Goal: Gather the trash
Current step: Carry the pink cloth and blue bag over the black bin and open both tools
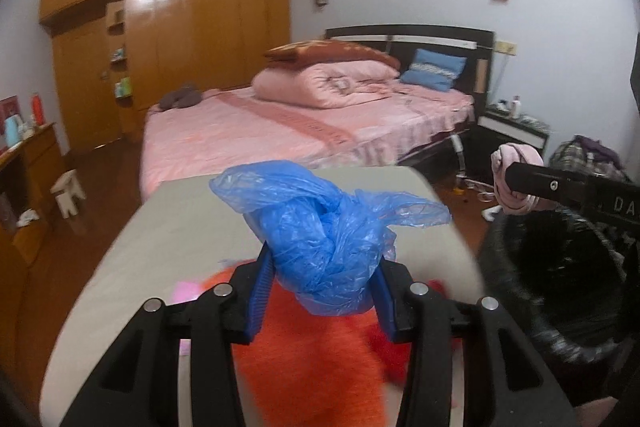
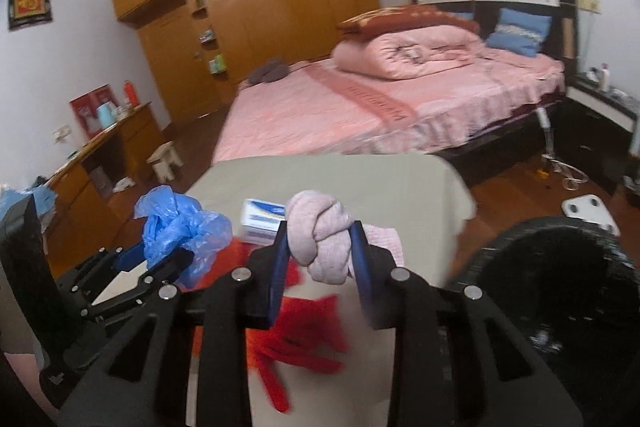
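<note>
Crumpled and translucent, the blue plastic bag (image 1: pixel 320 247) sits pinched in the left hand-held gripper (image 1: pixel 324 291) above the table (image 1: pixel 168 227); the right hand-held gripper (image 2: pixel 320 259) (angled downward) clamps a knotted pink cloth (image 2: pixel 316 235) beside the black bin (image 2: pixel 560 287).

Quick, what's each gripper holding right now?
Left gripper: shut on the blue plastic bag.
Right gripper: shut on the knotted pink cloth.
</note>
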### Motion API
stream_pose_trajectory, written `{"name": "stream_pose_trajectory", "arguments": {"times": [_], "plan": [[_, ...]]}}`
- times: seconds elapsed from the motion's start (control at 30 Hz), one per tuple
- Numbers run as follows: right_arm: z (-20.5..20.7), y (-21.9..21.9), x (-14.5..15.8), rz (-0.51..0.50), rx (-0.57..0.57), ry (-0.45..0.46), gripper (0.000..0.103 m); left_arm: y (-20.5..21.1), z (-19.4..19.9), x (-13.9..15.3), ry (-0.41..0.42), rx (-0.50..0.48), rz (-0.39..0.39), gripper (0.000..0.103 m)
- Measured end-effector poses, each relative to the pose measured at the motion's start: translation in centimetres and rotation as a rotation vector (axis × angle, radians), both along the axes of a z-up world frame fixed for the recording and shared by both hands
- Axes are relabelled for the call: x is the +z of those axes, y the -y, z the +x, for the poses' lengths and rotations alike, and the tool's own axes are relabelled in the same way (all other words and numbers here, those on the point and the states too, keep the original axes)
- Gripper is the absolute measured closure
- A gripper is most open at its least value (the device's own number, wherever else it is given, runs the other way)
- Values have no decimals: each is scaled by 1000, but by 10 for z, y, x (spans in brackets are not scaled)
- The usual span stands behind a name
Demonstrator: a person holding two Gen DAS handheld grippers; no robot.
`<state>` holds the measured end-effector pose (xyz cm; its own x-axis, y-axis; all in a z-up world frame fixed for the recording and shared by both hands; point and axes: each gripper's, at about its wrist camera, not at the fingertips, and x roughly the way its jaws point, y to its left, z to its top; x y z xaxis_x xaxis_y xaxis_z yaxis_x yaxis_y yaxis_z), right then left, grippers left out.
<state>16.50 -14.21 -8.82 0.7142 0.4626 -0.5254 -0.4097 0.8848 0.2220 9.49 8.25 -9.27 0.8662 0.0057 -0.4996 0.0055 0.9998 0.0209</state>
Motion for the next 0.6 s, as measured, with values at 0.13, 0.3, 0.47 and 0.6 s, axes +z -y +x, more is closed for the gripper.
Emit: {"name": "stream_pose_trajectory", "arguments": {"times": [0.13,0.3,0.47,0.6], "plan": [[-8,46,-1,-20,-98,4,74,43,4,8,16,-108,-6,59],[-22,102,-13,-56,-220,-5,74,91,14,12,15,-214,-23,59],[-33,151,-27,-76,-323,-21,74,139,23,13,12,-315,-30,59],[-40,181,-34,-81,-382,-27,74,172,31,10,0,-380,-40,59]]}}
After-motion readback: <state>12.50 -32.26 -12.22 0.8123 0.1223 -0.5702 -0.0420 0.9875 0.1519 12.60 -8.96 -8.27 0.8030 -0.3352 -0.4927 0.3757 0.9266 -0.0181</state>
